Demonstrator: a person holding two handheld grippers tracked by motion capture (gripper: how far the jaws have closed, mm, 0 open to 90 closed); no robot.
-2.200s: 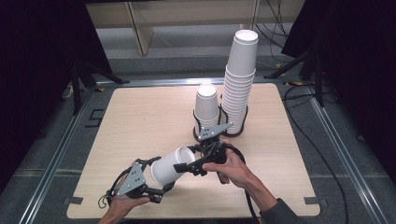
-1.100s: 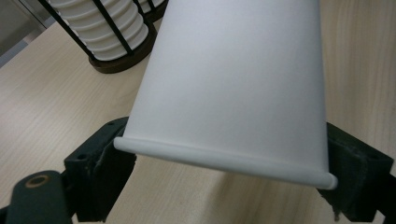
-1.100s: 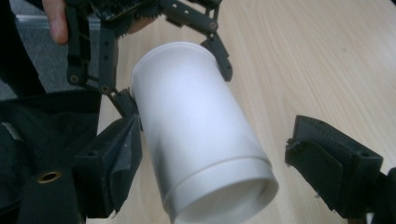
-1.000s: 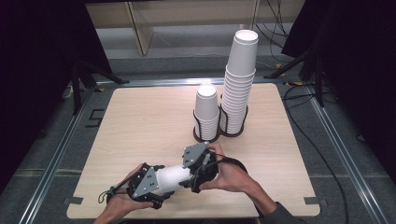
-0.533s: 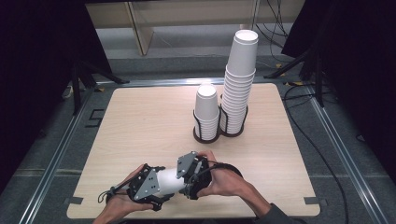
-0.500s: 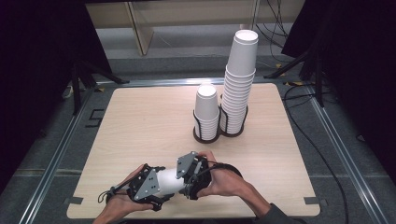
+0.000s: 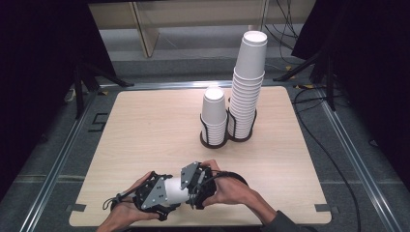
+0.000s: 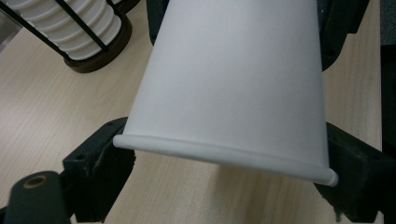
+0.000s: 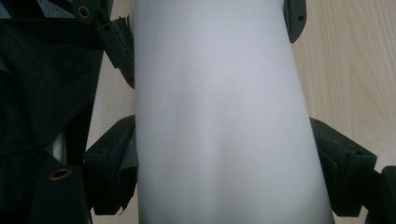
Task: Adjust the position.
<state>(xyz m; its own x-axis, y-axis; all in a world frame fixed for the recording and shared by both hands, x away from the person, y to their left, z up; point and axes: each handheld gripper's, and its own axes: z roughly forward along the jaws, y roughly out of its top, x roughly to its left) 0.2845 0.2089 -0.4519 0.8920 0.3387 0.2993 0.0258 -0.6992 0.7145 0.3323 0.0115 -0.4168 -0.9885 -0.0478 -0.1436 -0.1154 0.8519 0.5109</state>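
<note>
Hanging sideways just above the table (image 7: 145, 121) at six o'clock: a white paper cup (image 7: 175, 192), rim end toward nine, base end toward three. Pinched around the body by the right gripper (image 7: 192, 184), pads flat against both walls. Flanked at the rim by the left gripper (image 7: 159, 194), with jaws just now opening and the cup between them, pads touching the rim on either side; pressing or merely resting, impossible to tell. Trouble spot right there: with that left hold loosening, all the weight going onto one squeeze on thin paper. Too hard a pinch, and a dented wall or an oval mouth, no good for nesting. Too soft, and a roll out of the pads and off the near edge. Also worth watching: a tug from both ends at once, enough to crease the rim. Up at one o'clock, well apart, the short stack (image 7: 213, 116) and the tall stack (image 7: 247, 87) in black holders (image 7: 212, 141); a wobbly tower, easy to topple with a careless swing.
</note>
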